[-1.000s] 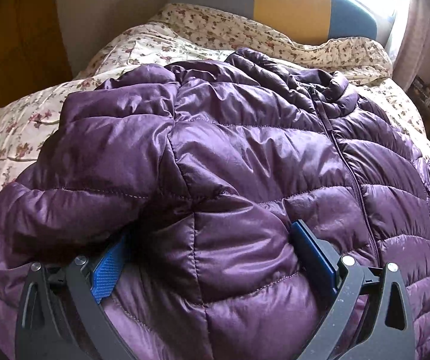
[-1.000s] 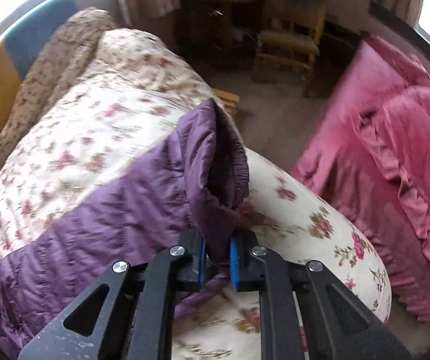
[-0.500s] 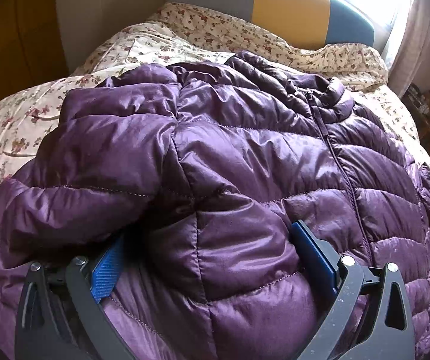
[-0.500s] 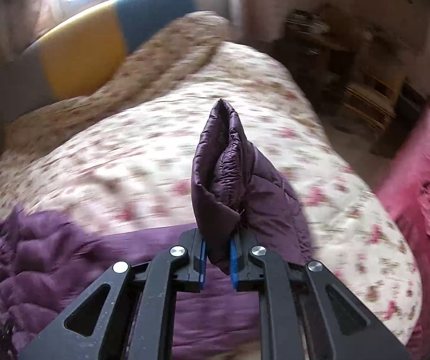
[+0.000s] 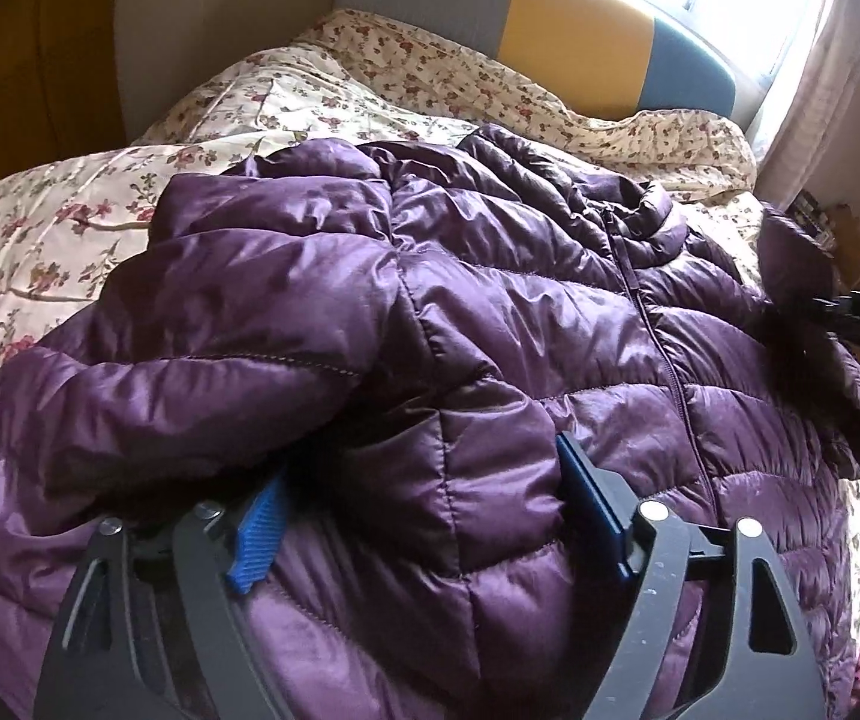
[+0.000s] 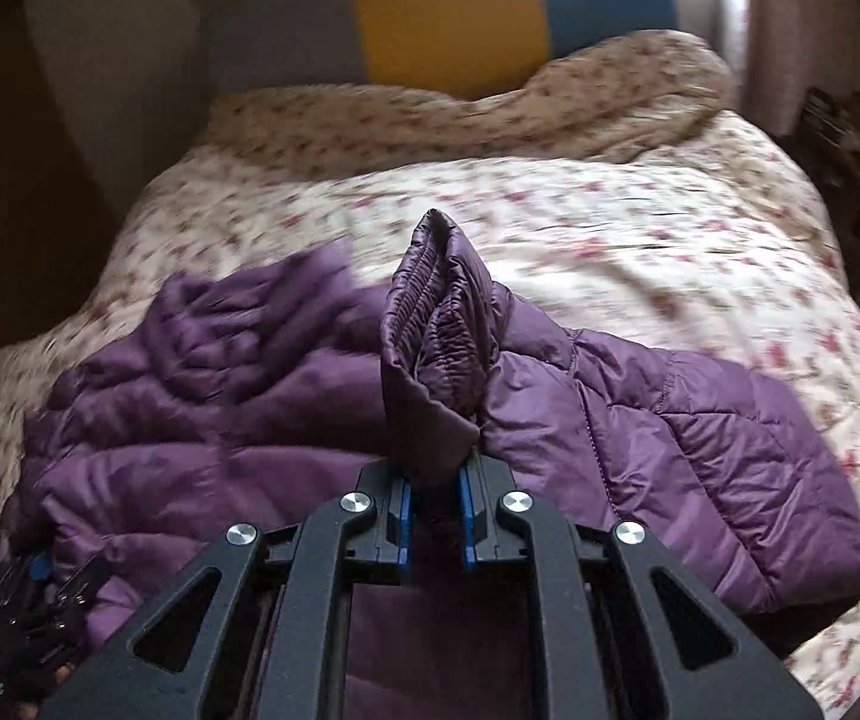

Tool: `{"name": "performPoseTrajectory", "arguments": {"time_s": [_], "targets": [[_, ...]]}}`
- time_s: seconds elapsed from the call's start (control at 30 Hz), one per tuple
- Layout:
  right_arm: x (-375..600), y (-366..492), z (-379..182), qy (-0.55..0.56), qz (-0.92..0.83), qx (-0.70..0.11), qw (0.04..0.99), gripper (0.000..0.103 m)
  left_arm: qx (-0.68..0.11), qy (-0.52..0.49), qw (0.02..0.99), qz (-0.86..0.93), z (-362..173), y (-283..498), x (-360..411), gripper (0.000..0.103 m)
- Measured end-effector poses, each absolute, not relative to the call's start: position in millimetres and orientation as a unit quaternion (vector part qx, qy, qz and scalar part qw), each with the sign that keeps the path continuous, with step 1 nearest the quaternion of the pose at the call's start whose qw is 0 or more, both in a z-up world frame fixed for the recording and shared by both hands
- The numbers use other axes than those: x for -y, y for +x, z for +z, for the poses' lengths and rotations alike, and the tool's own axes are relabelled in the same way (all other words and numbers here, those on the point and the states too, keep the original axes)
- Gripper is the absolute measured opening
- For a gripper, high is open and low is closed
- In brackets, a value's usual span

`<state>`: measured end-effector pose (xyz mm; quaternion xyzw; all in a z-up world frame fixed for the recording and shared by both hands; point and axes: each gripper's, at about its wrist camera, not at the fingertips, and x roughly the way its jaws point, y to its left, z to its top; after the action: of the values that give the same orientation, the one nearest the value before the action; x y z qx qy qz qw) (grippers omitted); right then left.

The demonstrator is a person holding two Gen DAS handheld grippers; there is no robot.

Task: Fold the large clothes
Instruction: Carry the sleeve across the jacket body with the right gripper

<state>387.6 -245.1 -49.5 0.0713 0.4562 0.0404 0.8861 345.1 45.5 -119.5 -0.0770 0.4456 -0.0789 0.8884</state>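
- The purple puffer jacket (image 5: 490, 324) lay front side up on the bed (image 5: 286, 90), zipper closed and collar toward the headboard (image 6: 448, 12). That spread its body flat for folding.
- Your left tool (image 5: 424, 510) stood wide, its blue pads (image 5: 259, 525) pressed down on either side of a quilted panel near the hem. Judged from the pose, it acted as a weight to pin the body, not as a pinch.
- The left sleeve (image 5: 202, 372) lay folded across the chest, so that side appeared done.
- Your right tool (image 6: 433, 507) was narrow and clamped on the right sleeve's elastic cuff (image 6: 436, 324). The cuff stood upright above the pads, with the sleeve draped away to the right over the floral quilt (image 6: 640, 222).
- Gripping at the cuff gave you control of the full sleeve length with a single hold.
- In the left wrist view the raised cuff (image 5: 796, 264) hung at the jacket's right edge, clear of the chest.
- The slick shell fabric was likely to slide, so the pinning hold probably mattered while the sleeve crossed over.
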Motion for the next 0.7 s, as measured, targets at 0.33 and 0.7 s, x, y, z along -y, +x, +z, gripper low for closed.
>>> {"name": "performPoseTrajectory", "arguments": {"time_s": [0.33, 0.7], "targets": [[197, 380, -66, 0.063, 0.087, -0.471, 0.876, 0.011, -0.443, -0.108, 0.884, -0.098, -114, 338, -62, 0.066], [142, 360, -86, 0.026, 0.16, -0.489, 0.857, 0.011, -0.438, -0.127, 0.884, -0.098, -105, 327, -75, 0.066]]}}
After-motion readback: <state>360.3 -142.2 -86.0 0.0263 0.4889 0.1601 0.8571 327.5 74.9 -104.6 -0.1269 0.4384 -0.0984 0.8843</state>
